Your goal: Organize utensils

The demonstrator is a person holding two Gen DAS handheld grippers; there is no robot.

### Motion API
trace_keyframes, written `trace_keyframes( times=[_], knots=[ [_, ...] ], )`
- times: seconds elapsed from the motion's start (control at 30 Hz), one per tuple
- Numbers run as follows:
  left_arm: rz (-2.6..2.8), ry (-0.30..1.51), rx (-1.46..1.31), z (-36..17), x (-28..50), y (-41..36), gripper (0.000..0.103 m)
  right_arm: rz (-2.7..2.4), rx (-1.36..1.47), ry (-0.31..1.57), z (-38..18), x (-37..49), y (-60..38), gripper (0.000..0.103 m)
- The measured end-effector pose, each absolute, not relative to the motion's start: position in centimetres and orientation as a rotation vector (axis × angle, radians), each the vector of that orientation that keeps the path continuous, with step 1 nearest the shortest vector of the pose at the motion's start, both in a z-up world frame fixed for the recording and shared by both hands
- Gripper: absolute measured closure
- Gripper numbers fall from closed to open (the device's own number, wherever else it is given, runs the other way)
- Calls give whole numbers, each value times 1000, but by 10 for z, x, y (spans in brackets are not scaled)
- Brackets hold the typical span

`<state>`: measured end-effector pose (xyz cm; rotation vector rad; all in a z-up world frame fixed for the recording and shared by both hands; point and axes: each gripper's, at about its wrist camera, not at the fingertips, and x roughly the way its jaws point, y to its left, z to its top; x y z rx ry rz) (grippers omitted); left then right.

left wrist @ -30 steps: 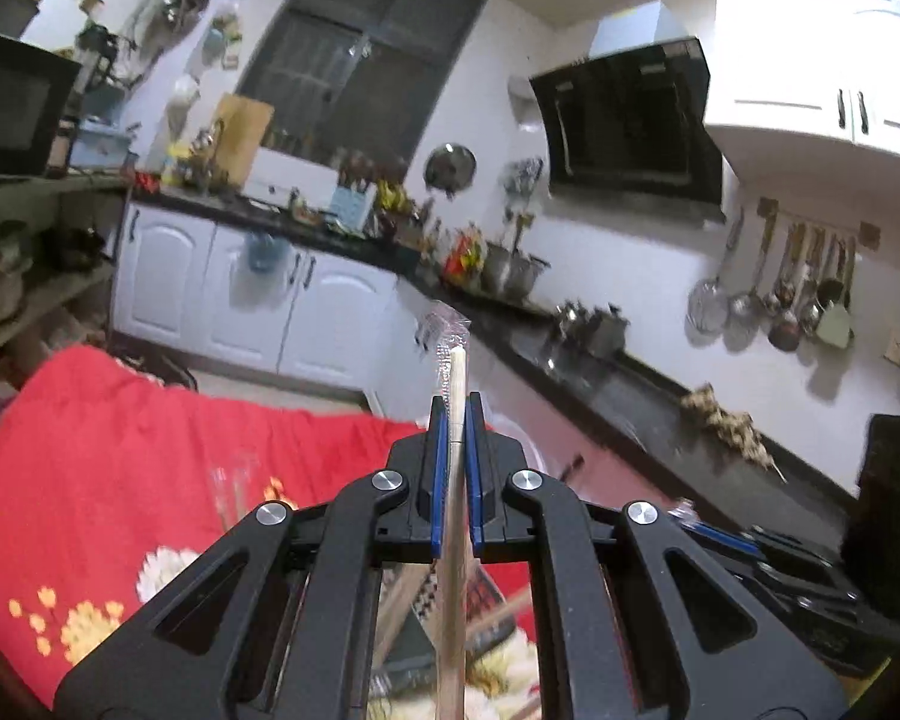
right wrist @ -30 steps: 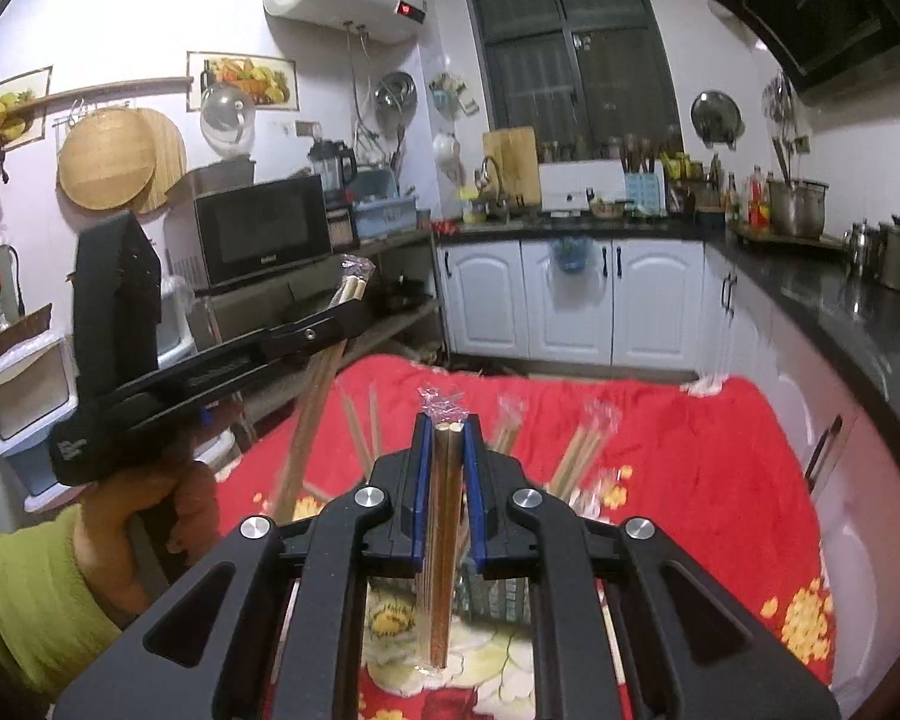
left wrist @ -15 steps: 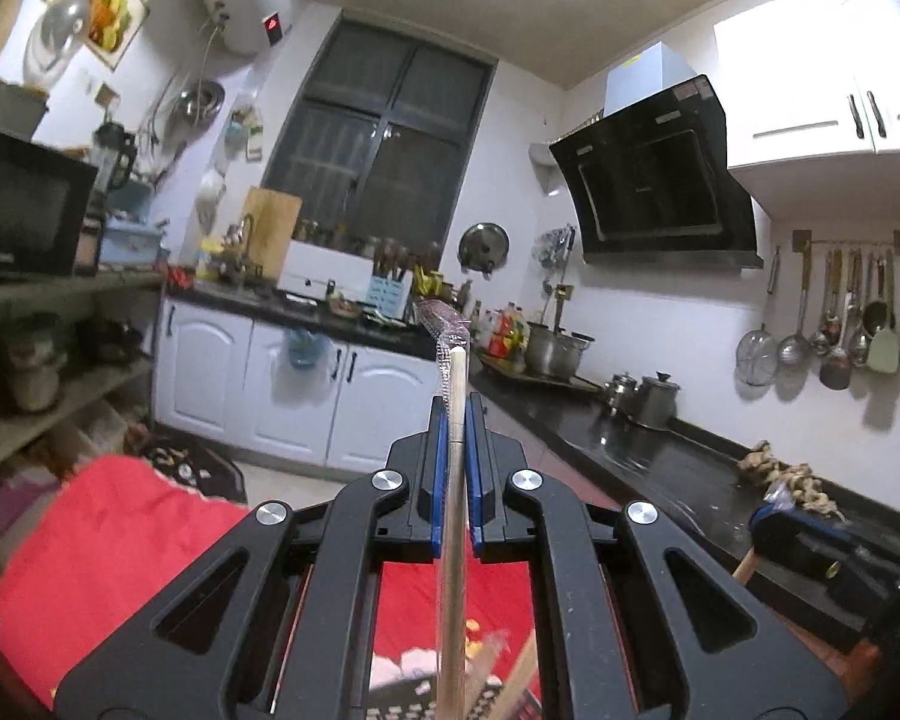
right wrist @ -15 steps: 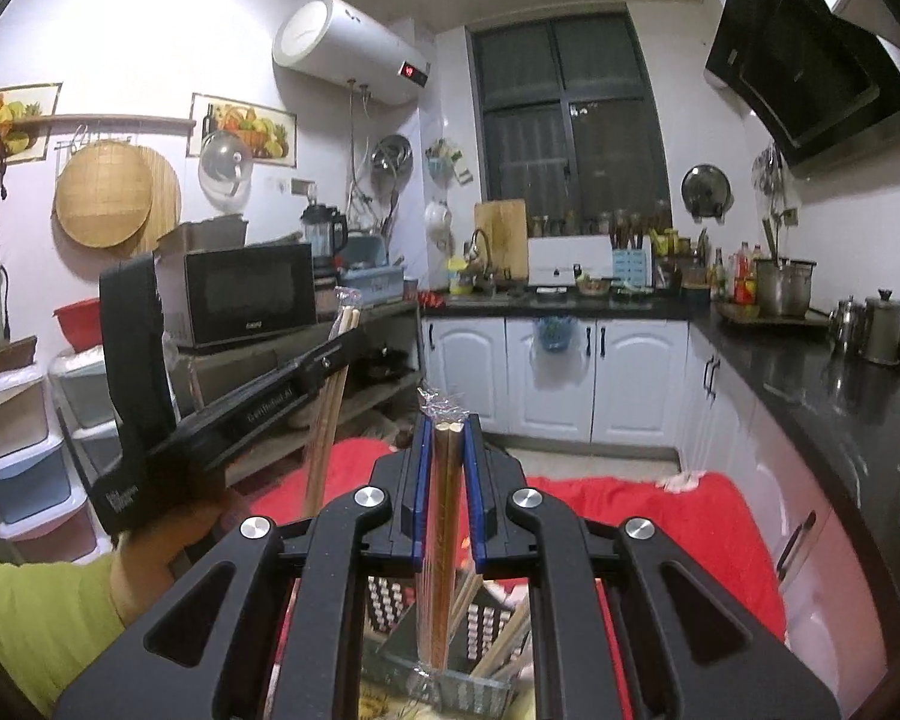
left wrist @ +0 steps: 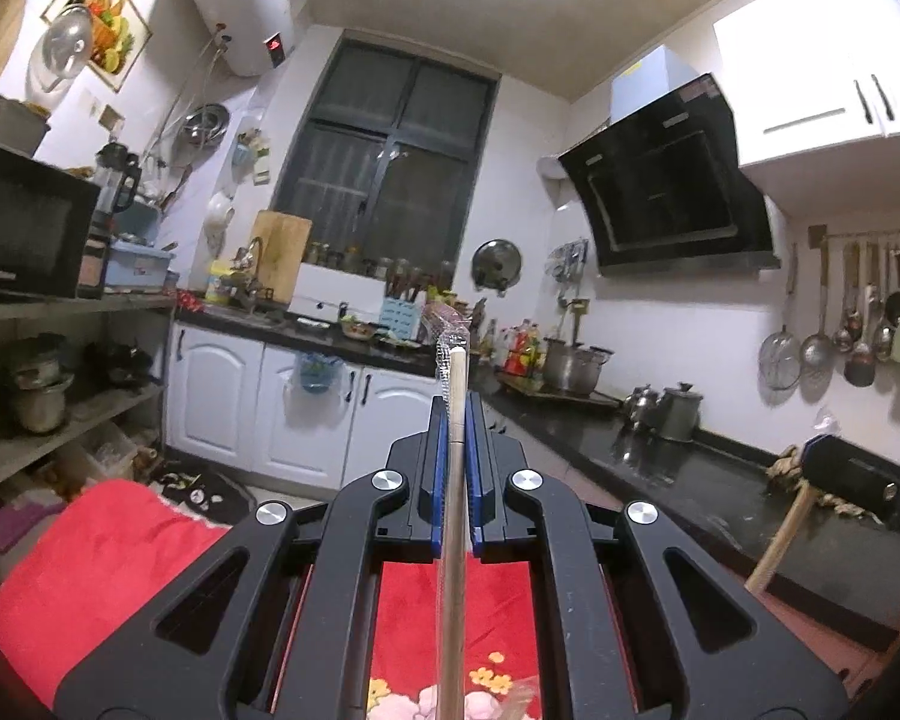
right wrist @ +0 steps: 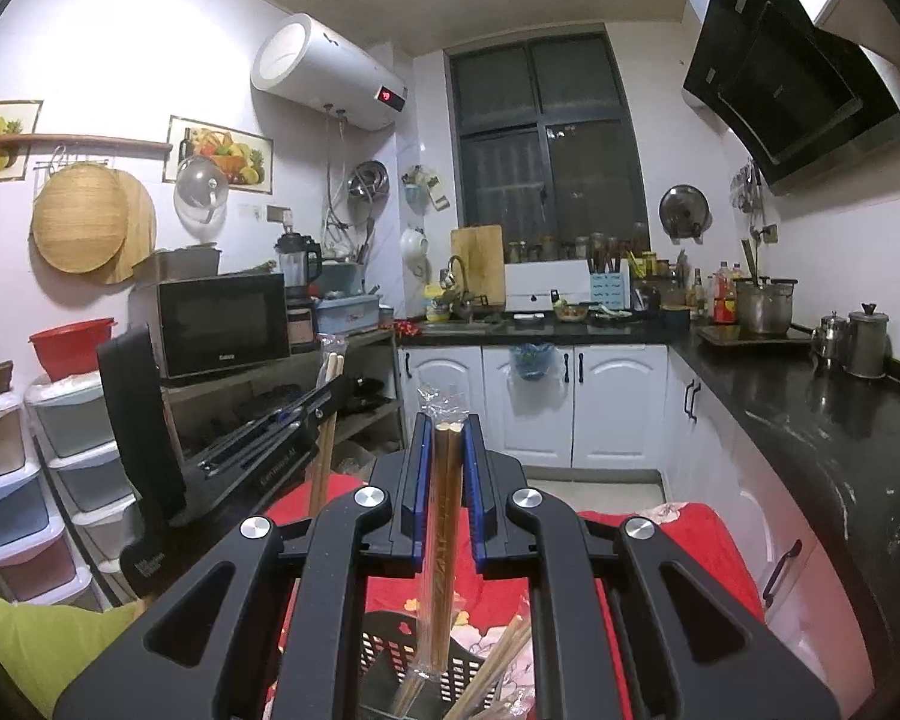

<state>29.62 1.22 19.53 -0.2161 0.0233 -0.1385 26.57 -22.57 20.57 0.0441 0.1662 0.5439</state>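
My left gripper (left wrist: 456,414) is shut on a pair of pale wooden chopsticks in a clear plastic sleeve (left wrist: 453,456), held upright above the red cloth (left wrist: 102,558). My right gripper (right wrist: 447,438) is shut on a darker brown wrapped pair of chopsticks (right wrist: 441,540), whose lower end hangs over a dark perforated basket (right wrist: 384,654) holding several more chopsticks (right wrist: 498,666). The left gripper also shows in the right wrist view (right wrist: 330,387), up at the left with its chopsticks (right wrist: 324,456). The right gripper (left wrist: 810,450) shows at the left view's right edge.
The red flowered cloth (right wrist: 690,546) covers the table. A black countertop (right wrist: 810,420) with pots runs along the right. Shelves with a microwave (right wrist: 222,324) and plastic drawers (right wrist: 12,480) stand at the left. White cabinets (right wrist: 534,408) are straight ahead.
Both grippers have tilted and risen with their chopsticks. The views now look higher into the kitchen, and less of the red cloth and basket shows.
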Motion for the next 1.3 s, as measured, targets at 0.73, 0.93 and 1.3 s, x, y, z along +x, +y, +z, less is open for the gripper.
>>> trace_keyframes(
  times=[0.73,0.93,1.3],
  knots=[
    [-114,88,-231,139,288,22,82,537,86,344,139,290,-210,91],
    [-167,138,-257,146,272,26,76,521,105,363,133,287,-219,87],
    [-262,262,-296,156,247,31,49,476,131,367,132,274,-240,70]
  ],
)
